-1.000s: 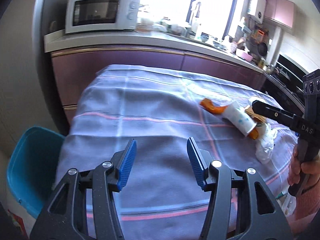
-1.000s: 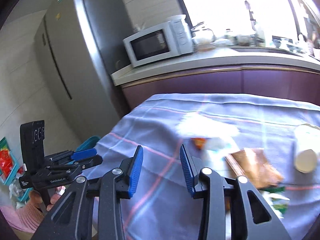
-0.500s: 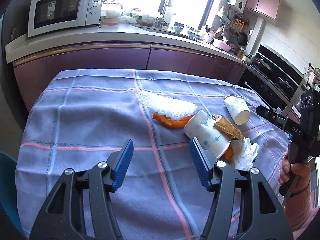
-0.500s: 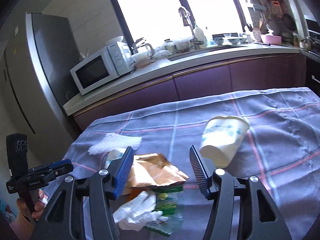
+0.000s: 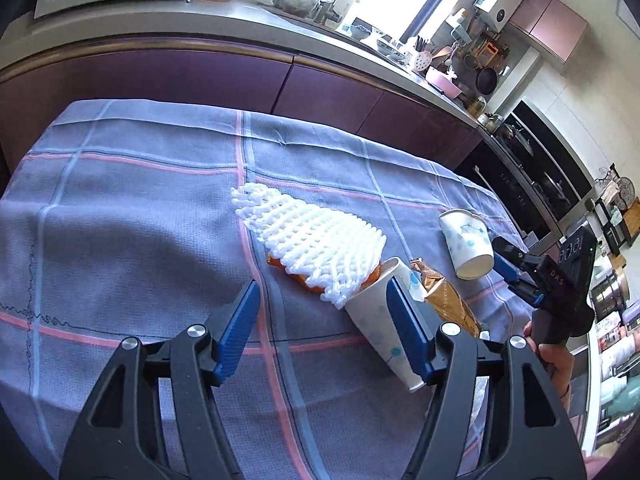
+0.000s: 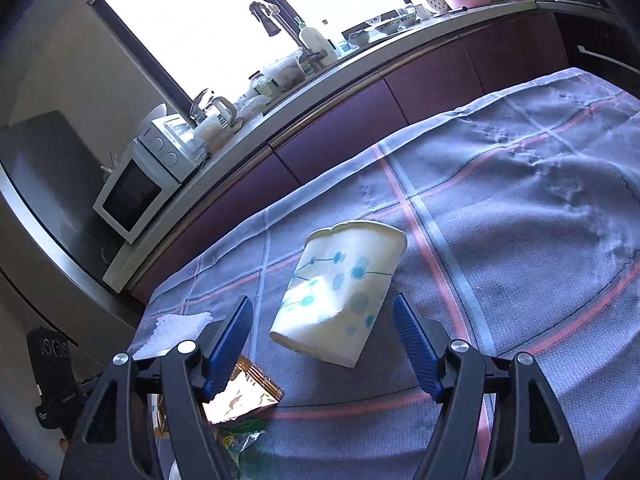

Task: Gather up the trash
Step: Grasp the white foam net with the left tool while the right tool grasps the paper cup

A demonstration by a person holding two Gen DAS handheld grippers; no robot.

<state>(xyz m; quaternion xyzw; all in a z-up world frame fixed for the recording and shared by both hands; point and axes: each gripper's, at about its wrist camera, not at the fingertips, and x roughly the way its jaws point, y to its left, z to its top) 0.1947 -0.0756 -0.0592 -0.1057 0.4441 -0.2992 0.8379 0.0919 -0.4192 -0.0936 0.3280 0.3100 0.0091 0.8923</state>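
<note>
Trash lies on a table with a blue checked cloth [image 5: 120,216]. In the left wrist view, my left gripper [image 5: 324,320] is open just short of a white foam fruit net [image 5: 308,240] lying over an orange wrapper [image 5: 296,278]; a dotted paper cup [image 5: 376,320] lies on its side by the right finger, with a brown wrapper [image 5: 448,300] beside it. A second dotted paper cup [image 6: 340,288] lies on its side between the open fingers of my right gripper [image 6: 324,340]. That cup also shows in the left wrist view [image 5: 466,240], with the right gripper [image 5: 520,272] beside it.
A gold-brown wrapper [image 6: 240,394] and green plastic packaging [image 6: 236,436] lie at the right gripper's lower left. A purple kitchen counter [image 5: 200,68] with a microwave [image 6: 136,192] runs behind the table. An oven [image 5: 540,184] stands at the far right.
Both grippers have moved closer over the table. The left now faces the foam net and near cup. The right now has the far cup between its open fingers.
</note>
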